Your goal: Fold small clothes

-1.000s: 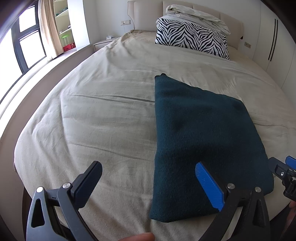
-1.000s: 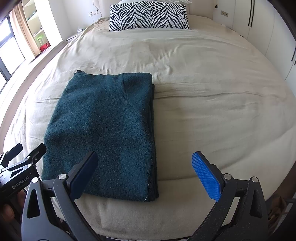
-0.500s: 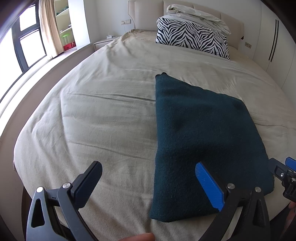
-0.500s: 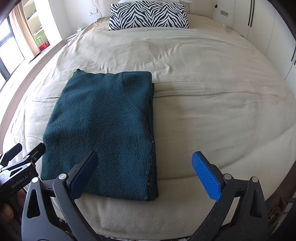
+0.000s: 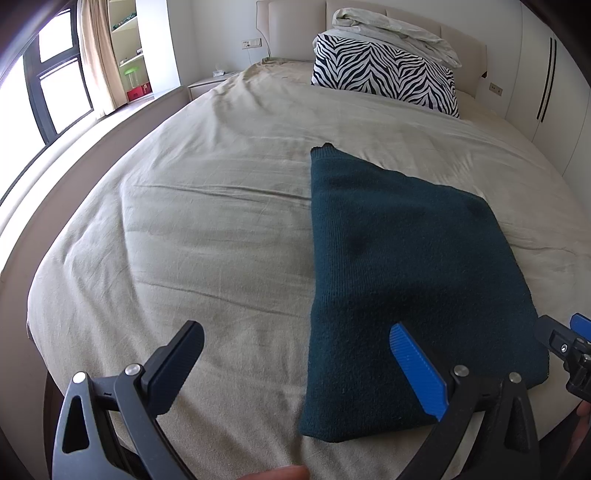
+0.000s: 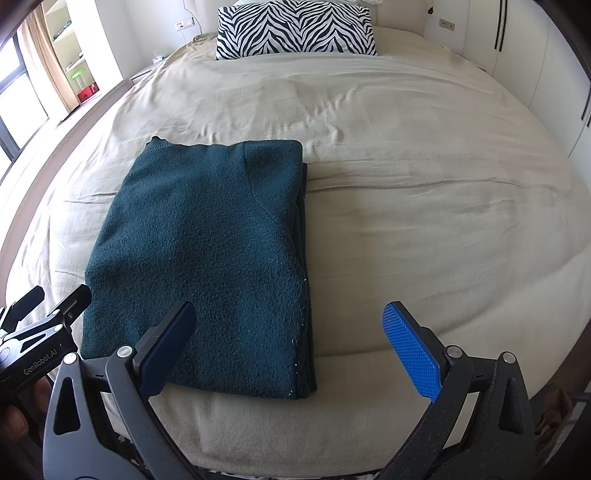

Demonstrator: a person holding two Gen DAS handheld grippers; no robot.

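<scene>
A dark teal knitted sweater (image 5: 399, 273) lies folded into a long flat rectangle on the beige bed sheet (image 5: 207, 229); it also shows in the right wrist view (image 6: 207, 254), with stacked layers along its right edge. My left gripper (image 5: 295, 362) is open and empty, held above the near edge of the bed, straddling the sweater's near left corner. My right gripper (image 6: 291, 343) is open and empty, held over the sweater's near right corner. Each gripper shows at the edge of the other's view.
A zebra-striped pillow (image 6: 295, 27) stands at the headboard with a bundled light duvet (image 5: 395, 31) on top. A window, curtain and shelves (image 5: 125, 55) are on the left. White wardrobe doors (image 6: 546, 74) run along the right. The bed's near edge (image 6: 295, 439) is just below the grippers.
</scene>
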